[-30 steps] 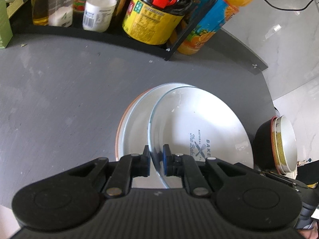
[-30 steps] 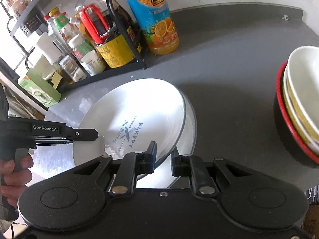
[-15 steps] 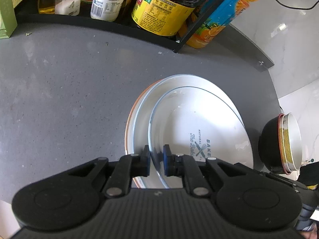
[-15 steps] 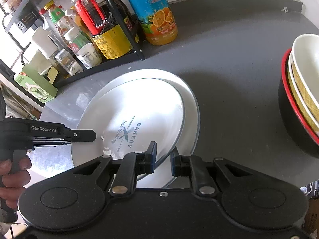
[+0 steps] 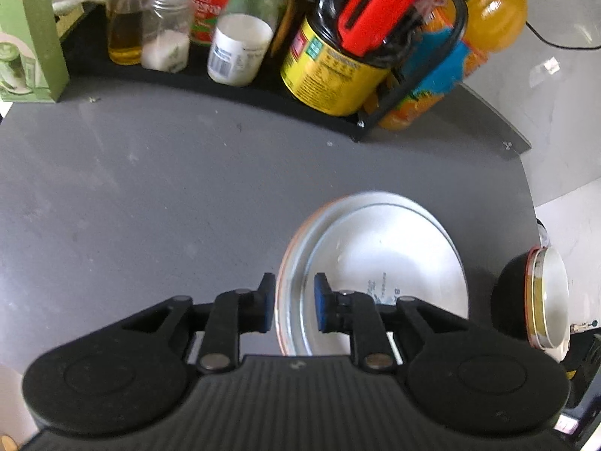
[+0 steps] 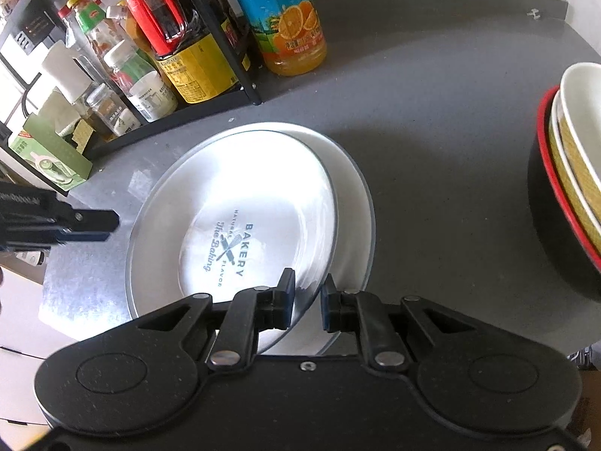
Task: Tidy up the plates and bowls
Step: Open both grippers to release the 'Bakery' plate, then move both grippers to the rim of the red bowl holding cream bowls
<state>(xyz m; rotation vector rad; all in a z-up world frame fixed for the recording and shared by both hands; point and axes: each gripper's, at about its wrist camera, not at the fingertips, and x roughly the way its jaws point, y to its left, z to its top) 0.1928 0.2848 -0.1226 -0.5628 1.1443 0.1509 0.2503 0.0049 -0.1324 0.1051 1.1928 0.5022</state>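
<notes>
The right tool [image 6: 306,302] pinches the "BAKERY" plate [image 6: 240,203] (near the desk's [image 6: 432,173] front edge); the left tool [image 5: 292,302] is opening, released.

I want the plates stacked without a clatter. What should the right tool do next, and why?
Probably open the right tool and let go. The bakery plate already lies nested on the larger plate on the grey table, and the left tool is opening, its pads clear of the rim. Only the right one grips the plate's edge.
</notes>
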